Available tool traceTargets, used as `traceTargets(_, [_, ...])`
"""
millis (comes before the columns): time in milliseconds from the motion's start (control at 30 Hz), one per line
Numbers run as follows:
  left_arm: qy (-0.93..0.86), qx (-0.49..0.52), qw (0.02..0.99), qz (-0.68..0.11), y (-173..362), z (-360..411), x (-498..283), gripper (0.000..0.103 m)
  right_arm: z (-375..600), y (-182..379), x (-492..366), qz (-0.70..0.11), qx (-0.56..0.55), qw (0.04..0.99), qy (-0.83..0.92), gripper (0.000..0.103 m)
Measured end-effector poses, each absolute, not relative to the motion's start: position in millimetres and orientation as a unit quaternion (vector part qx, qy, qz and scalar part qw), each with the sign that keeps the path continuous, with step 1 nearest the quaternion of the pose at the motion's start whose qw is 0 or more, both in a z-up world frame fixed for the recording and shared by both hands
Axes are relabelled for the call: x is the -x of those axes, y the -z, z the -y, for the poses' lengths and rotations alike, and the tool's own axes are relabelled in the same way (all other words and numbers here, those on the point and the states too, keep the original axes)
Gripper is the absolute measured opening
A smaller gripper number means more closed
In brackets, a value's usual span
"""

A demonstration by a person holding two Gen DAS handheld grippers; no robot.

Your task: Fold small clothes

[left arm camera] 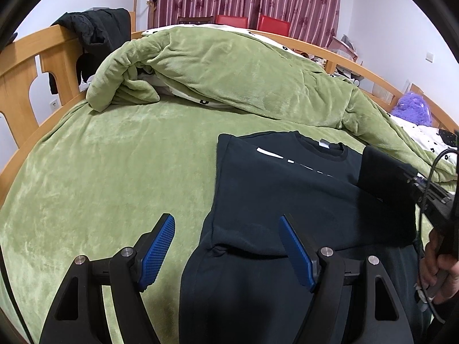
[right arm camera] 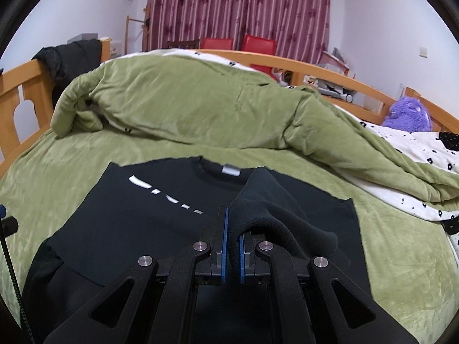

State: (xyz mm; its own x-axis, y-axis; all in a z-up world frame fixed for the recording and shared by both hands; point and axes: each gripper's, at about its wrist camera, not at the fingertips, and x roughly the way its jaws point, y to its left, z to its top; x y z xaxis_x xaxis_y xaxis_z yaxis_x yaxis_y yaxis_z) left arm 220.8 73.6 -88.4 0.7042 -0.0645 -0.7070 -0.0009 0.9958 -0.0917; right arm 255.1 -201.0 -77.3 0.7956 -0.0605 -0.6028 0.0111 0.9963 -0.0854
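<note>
A black sweatshirt (left arm camera: 275, 189) with white chest print lies flat on the green bed cover, collar away from me; it also shows in the right wrist view (right arm camera: 149, 218). Its left side is folded in. My left gripper (left arm camera: 226, 246) is open and empty, hovering over the shirt's lower left edge, one pad over the cover, the other over the cloth. My right gripper (right arm camera: 233, 246) is shut on the shirt's right sleeve (right arm camera: 266, 209) and holds it lifted over the shirt body. That gripper and sleeve (left arm camera: 381, 172) appear at the right of the left wrist view.
A bunched green blanket (left arm camera: 229, 68) lies across the bed behind the shirt. A wooden bed rail (left arm camera: 25, 66) with a black jacket (left arm camera: 94, 31) runs along the left and back. A purple plush toy (right arm camera: 407, 114) sits far right. Green cover (left arm camera: 100, 172) spreads left of the shirt.
</note>
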Motion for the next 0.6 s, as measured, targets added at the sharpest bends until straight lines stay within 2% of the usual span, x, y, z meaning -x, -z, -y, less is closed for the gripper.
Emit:
traceTargets(300, [0.020,0.034,0.921,-0.387,93,-74,-217,0.073,174,106,-257,-0.353,0.065,0.933,-0.012,0.011])
traceTargets(333, [0.021,0.033,0.921,-0.388,94,-73,-217,0.073,171,110,-257,-0.359,0.068,0.931,-0.017,0.013])
traceTargets(400, [0.023,0.032,0.920,-0.389,96,-73,-218,0.073,165,118,-257,-0.374,0.069,0.924,-0.035,0.026])
traceTargets(600, [0.026,0.026,0.920,-0.391,100,-70,-220,0.073,151,131,-254,-0.401,0.075,0.911,-0.066,0.046])
